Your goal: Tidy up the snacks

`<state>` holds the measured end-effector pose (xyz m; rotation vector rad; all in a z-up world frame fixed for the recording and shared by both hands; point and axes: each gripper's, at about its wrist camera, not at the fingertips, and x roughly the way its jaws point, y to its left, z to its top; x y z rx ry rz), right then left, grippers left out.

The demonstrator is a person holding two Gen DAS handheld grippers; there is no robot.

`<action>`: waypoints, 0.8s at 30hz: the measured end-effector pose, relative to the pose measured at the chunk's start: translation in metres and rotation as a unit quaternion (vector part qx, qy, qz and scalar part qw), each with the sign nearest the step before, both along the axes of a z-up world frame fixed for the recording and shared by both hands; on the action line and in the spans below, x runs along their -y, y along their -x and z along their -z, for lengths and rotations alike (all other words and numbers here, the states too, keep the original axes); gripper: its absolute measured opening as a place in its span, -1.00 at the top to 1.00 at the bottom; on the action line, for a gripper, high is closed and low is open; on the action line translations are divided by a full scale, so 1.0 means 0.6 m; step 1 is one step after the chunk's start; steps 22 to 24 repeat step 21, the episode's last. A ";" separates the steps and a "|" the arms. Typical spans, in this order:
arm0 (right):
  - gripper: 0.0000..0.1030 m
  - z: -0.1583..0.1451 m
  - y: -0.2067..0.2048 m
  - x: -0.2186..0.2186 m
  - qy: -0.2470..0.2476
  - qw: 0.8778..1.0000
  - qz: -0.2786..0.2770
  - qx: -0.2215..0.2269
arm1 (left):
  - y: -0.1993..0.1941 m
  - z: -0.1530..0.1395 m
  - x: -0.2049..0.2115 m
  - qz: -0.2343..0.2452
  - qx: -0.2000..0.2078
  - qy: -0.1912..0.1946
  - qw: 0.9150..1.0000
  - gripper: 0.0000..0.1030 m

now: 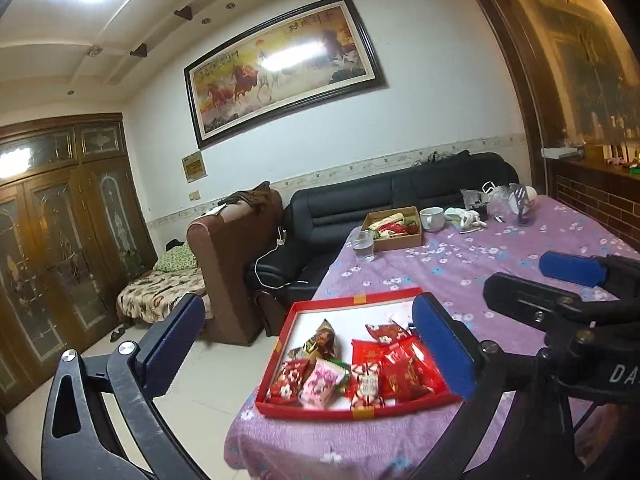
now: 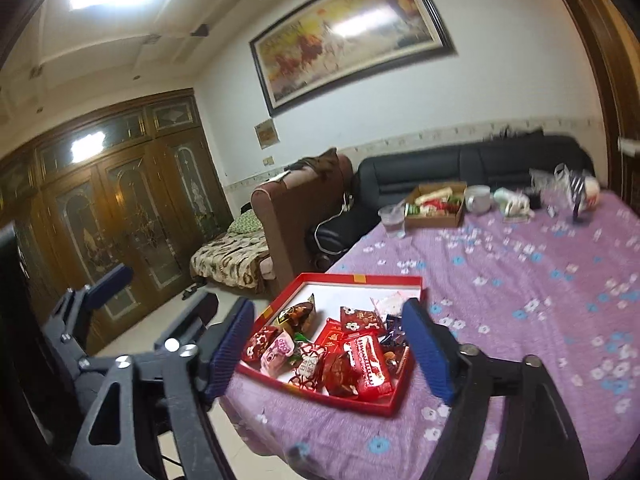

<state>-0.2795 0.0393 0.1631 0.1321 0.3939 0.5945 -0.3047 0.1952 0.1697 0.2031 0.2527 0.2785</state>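
Left wrist view: one red tray is seen at the near corner of a table, and about eight wrapped snacks are counted in it, most of them red, one pink and one brown and gold. The snacks are bunched at the near end of the tray, while its white floor is bare at the far end. The left gripper is held above and in front of the tray with its two blue-padded fingers spread wide and nothing between them. In the right wrist view the right gripper is likewise spread wide and empty, framing the same tray from its other side; the left gripper is caught at that view's left edge.

At the far end of the table one cardboard box filled with more packets is found, with one clear glass just beside it and one white mug on its other side. Past the mug a loose cluster of bags and small items is seen, too blurred to count.

The table is covered by one purple cloth printed with white and blue flowers. Behind it one black sofa and one brown armchair are set against a white wall, where one framed horse painting is hung. Carved wooden doors are seen at the left, above a pale tiled floor
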 end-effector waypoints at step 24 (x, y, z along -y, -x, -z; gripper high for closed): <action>-0.64 -0.003 0.055 0.028 0.002 1.000 -0.004 0.017 | 0.037 0.024 -0.037 -0.033 0.012 0.081 0.996 -1.00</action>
